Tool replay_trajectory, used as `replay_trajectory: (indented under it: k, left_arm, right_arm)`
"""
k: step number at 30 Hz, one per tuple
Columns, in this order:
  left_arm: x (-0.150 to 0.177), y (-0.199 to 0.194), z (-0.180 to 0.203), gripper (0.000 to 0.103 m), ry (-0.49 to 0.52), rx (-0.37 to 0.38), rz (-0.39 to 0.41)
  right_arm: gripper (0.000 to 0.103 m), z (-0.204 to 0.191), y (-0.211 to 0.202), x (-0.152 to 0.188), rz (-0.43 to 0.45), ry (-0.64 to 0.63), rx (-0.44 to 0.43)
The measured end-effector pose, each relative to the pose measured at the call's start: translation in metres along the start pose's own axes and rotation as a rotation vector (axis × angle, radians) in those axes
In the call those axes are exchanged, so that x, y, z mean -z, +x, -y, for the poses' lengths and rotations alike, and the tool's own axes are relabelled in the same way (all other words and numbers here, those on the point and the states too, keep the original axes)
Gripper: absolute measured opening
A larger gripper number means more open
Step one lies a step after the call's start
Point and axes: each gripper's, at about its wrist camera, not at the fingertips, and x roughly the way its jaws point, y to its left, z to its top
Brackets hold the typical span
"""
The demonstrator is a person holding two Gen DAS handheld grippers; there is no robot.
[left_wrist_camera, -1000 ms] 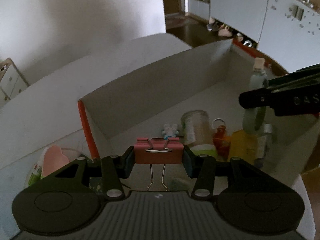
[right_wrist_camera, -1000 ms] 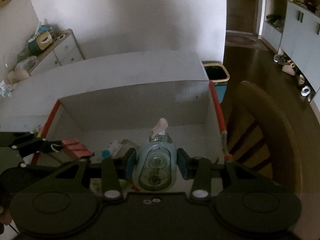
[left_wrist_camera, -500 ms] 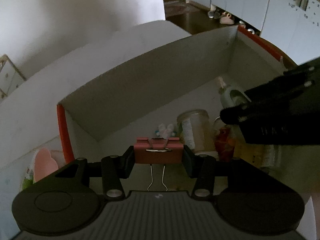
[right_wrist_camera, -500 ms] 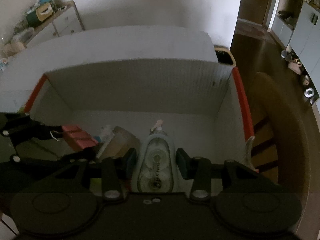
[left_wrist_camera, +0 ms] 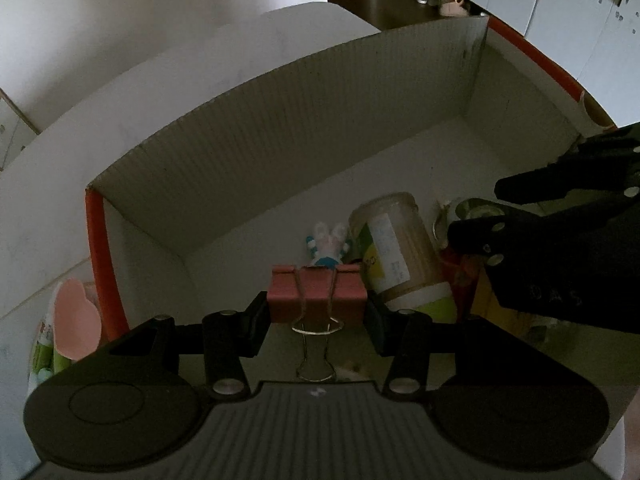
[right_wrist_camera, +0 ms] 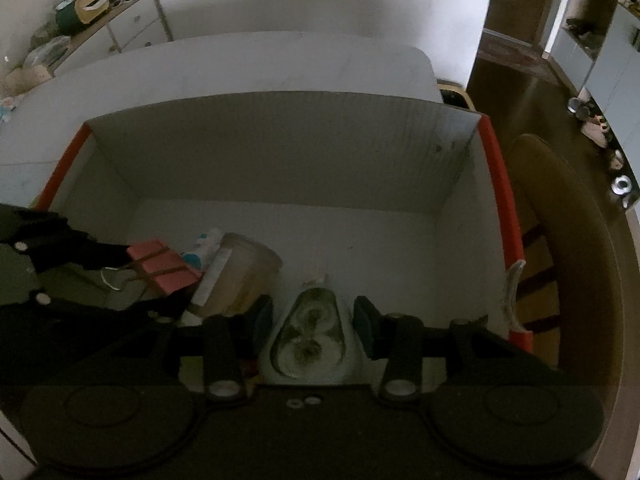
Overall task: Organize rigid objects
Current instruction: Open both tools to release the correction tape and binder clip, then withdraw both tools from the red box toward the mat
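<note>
one open cardboard box (right_wrist_camera: 280, 148) holds one lying jar (right_wrist_camera: 236, 276), one small bunny figure (left_wrist_camera: 329, 246) and clutter. left gripper (left_wrist_camera: 318, 312) clamps one pink binder clip (left_wrist_camera: 318, 294) over it; right gripper (right_wrist_camera: 314, 320), jaws just widening, stands apart around one correction tape dispenser (right_wrist_camera: 308, 336) on the floor.

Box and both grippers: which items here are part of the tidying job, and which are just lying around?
In the job:
- white box
- pink binder clip, clamped in the left gripper
- correction tape dispenser, between the right gripper pads, which have just opened off it
- jar and bunny figure, already inside

Lying about:
- chair
- drawer unit
- shoes
</note>
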Motion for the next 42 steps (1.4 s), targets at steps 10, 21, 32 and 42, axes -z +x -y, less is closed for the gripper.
replay_trajectory:
  k: [10, 21, 32, 42]
  left_arm:
    - [-0.006, -0.006, 0.002, 0.049, 0.017, -0.002, -0.02]
    - [0.007, -0.037, 0.002, 0.062, -0.049, 0.015, 0.065]
    - [0.036, -0.078, -0.025, 0.062, -0.11, 0.064, 0.194]
    - [0.072, -0.123, -0.056, 0.067, -0.141, 0.108, 0.32]
  right_arm:
    - [0.059, 0.002, -0.013, 0.009, 0.033, -0.015, 0.001]
    - [0.063, -0.003, -0.046, 0.019, 0.093, 0.001, -0.019]
    - [0.07, -0.01, -0.093, 0.035, 0.192, 0.057, -0.075]
    - [0.081, -0.034, -0.122, 0.049, 0.27, 0.117, -0.106]
